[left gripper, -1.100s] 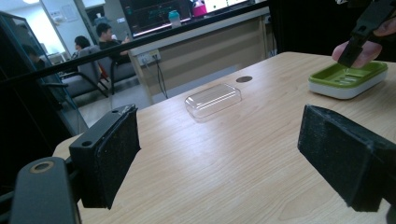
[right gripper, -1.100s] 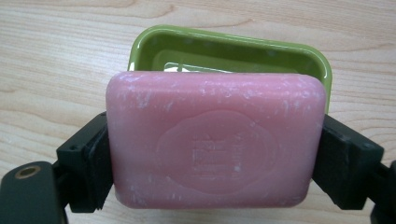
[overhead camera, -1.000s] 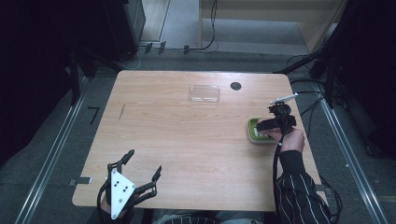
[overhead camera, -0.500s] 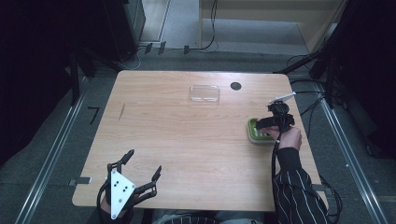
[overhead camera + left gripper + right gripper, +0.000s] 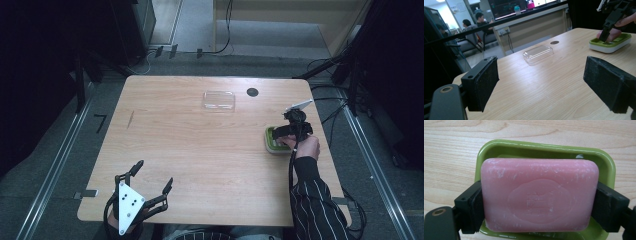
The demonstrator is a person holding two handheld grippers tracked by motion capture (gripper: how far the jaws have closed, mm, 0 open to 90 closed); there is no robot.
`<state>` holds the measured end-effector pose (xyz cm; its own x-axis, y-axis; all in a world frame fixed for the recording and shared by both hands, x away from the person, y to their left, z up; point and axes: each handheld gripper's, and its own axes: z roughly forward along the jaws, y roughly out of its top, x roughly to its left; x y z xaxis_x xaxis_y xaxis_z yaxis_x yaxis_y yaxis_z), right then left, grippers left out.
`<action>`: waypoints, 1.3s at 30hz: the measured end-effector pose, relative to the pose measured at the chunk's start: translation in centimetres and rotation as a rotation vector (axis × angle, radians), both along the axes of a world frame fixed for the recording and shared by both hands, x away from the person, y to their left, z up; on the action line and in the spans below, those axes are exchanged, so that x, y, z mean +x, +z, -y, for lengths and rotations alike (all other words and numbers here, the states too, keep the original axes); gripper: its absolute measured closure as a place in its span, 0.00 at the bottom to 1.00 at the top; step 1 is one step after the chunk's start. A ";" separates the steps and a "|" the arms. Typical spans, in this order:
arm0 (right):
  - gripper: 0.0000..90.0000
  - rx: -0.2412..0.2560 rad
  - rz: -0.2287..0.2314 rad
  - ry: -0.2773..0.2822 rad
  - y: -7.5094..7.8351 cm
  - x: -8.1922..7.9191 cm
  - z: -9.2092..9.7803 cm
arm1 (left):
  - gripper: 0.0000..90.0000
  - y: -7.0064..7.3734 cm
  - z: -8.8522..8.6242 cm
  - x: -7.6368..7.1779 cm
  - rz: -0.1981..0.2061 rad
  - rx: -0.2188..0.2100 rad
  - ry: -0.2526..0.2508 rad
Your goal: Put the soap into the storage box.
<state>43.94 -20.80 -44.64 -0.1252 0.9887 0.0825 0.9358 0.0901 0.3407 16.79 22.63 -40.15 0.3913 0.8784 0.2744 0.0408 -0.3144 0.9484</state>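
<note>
A pink bar of soap [image 5: 539, 195] lies in a green soap dish [image 5: 544, 148], and my right gripper [image 5: 539, 206] has its jaws pressed on the bar's two short ends. From above, the right gripper [image 5: 289, 131] points down into the dish [image 5: 271, 140] near the table's right edge. From the left gripper view the dish [image 5: 610, 45] shows a white base under its green rim. A clear plastic lid [image 5: 219, 100] rests at the table's far middle, seen also as the lid [image 5: 538, 53]. My left gripper [image 5: 150, 185] hangs open at the near left edge, its pads [image 5: 482, 82] wide apart.
A small round black hole [image 5: 252, 92] marks the wooden table [image 5: 200, 150] beside the lid. Cables and metal rails run along the floor on both sides. Beyond the far edge stand a counter, screens and seated people.
</note>
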 end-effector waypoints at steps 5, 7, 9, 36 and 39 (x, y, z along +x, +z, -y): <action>0.15 -0.007 -0.013 -0.005 -0.3 0.1 -0.1 | 0.15 0.0 0.0 0.0 -0.001 -0.001 -0.001; 0.15 -0.024 -0.020 -0.011 -0.5 0.2 -0.2 | 0.15 0.0 0.0 0.0 0.000 0.000 0.000; 0.15 -0.023 -0.022 -0.012 -0.6 0.2 -0.2 | 0.15 0.0 0.0 0.0 0.001 0.000 0.000; 0.15 -0.049 -0.039 -0.006 -1.5 0.5 -0.5 | 0.15 0.0 0.0 0.0 0.001 -0.001 0.000; 0.15 -0.051 -0.039 -0.006 -1.6 0.5 -0.5 | 0.15 0.0 0.0 0.0 0.001 -0.001 0.000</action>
<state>44.44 -20.27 -46.22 -0.1172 0.9924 0.0366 0.9489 0.1010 0.2990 16.78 22.63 -40.15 0.3908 0.8789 0.2734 0.0402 -0.3130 0.9489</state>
